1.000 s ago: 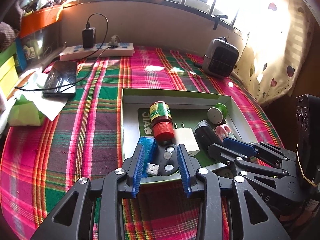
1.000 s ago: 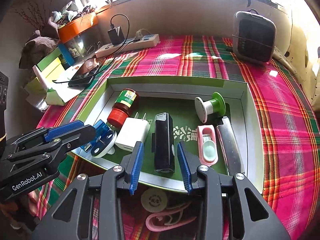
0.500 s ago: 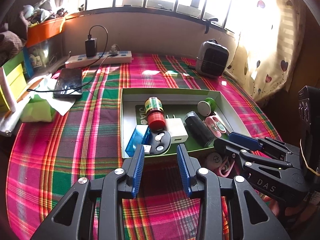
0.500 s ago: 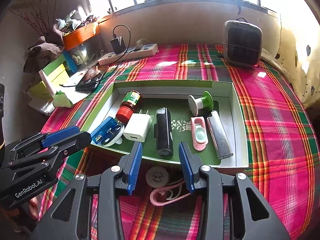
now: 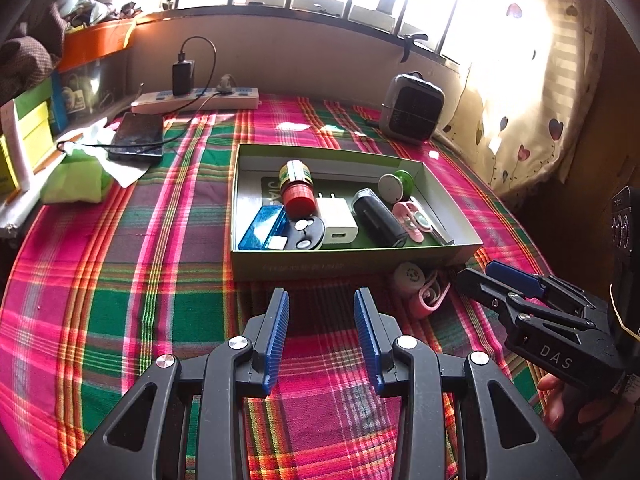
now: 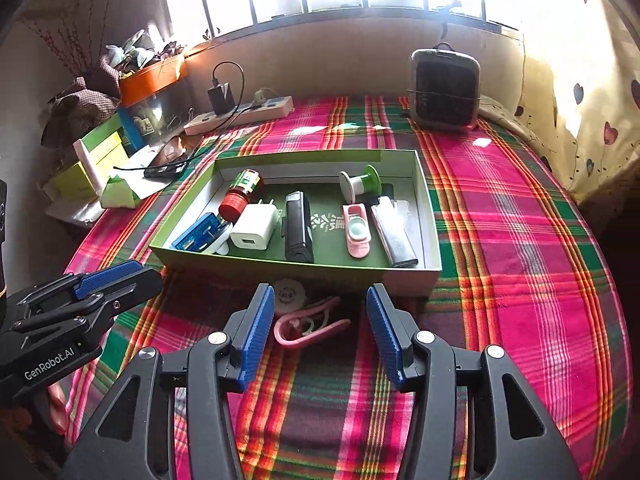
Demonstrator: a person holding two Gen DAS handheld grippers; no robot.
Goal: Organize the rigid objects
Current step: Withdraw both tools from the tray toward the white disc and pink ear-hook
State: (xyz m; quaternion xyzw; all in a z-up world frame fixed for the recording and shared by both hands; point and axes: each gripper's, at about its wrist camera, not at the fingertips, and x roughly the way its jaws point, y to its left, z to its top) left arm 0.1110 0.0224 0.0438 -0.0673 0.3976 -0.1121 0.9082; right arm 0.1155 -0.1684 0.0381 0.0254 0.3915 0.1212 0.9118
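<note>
In your left wrist view, your left tongs (image 5: 322,336) hang apart and empty over the plaid table (image 5: 120,280), short of the green box (image 5: 352,266). The white disc (image 5: 408,277) and pink hook (image 5: 430,300) lie on the cloth against the box's near wall, off to the right of these tongs and just ahead of your right tongs (image 5: 476,276), whose spread I cannot tell from here.

In your right wrist view, your right tongs (image 6: 320,330) stand wide apart, empty, with the pink hook (image 6: 308,328) lying between the blue pads, its long axis crosswise to them; the white disc (image 6: 290,294) sits just beyond, touching the box (image 6: 296,270). The right hand is clearly nearer. Inside the box lie a blue case (image 6: 198,236), red-capped bottle (image 6: 240,194), white charger (image 6: 255,227), black light (image 6: 298,226), green spool (image 6: 360,182), pink holder (image 6: 356,230) and silver bar (image 6: 394,232).
</note>
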